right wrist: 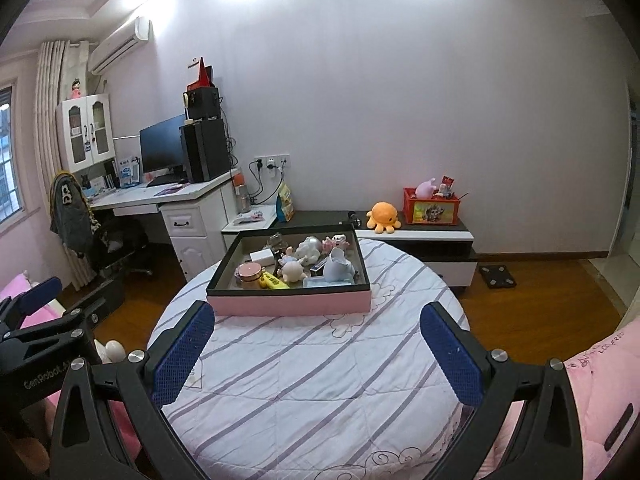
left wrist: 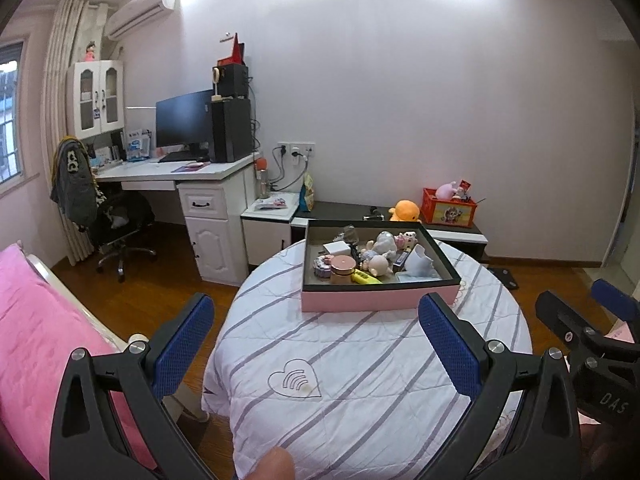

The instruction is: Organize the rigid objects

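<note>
**Both grippers spread wide, nothing held, box of items ahead on the round table**

Left gripper (left wrist: 316, 336): blue-padded fingers (left wrist: 182, 344) far apart, empty. It hovers over the near half of the round table (left wrist: 360, 380), which is covered by a white cloth with grey stripes. A heart emblem (left wrist: 295, 379) on the cloth sits between the fingers.

Right gripper (right wrist: 316, 340): same posture, blue pads (right wrist: 452, 356) wide apart, empty, above the same cloth. Each gripper shows at the edge of the other's view, side by side.

Task items: all in the shallow pink-sided tray box (right wrist: 292, 304) with dark rim, on the far half of the table, beyond both sets of fingertips and not touching them. Inside, crowded together: pink round jar (right wrist: 251, 274) front-left, yellow tube (right wrist: 275, 281) just beside it, white charger block (right wrist: 262, 257) behind, small dolls (right wrist: 294, 270) mid-box, pale blue-grey figure (right wrist: 338, 267) on the right. Smaller pieces too blurred to name.

Surroundings: white desk (left wrist: 168, 172) with monitor (left wrist: 184, 120) far left, low cabinet behind the table carrying an orange plush (right wrist: 383, 216) and a red crate (right wrist: 430, 206). Pink bedding (left wrist: 36, 336) at near left.
</note>
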`<state>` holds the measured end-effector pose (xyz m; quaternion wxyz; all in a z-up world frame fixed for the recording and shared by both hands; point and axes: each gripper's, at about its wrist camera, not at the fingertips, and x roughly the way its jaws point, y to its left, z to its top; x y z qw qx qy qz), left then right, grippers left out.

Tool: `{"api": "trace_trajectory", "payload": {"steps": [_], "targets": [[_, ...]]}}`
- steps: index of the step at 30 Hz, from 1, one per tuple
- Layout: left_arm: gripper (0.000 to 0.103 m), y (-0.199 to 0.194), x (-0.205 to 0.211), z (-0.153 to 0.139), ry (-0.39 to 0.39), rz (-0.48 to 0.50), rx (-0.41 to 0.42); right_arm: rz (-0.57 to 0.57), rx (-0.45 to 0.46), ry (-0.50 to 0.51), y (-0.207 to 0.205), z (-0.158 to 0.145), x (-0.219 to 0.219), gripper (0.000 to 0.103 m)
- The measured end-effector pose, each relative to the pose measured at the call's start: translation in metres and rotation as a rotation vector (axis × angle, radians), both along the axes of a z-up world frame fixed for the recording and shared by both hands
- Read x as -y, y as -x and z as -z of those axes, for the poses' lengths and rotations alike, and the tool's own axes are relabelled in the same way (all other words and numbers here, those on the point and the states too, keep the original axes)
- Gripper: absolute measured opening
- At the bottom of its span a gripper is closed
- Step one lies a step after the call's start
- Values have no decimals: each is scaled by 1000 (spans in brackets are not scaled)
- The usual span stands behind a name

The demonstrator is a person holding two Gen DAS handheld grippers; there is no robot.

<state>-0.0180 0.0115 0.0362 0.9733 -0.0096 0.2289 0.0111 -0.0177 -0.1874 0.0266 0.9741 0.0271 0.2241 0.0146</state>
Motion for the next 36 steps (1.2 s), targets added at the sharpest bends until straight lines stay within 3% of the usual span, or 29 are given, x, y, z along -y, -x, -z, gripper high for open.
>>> {"api": "trace_trajectory", "payload": {"steps": [36], "targets": [[103, 14, 4, -4, -1, 21, 16, 18, 14, 23, 15, -8, -3, 103]]}}
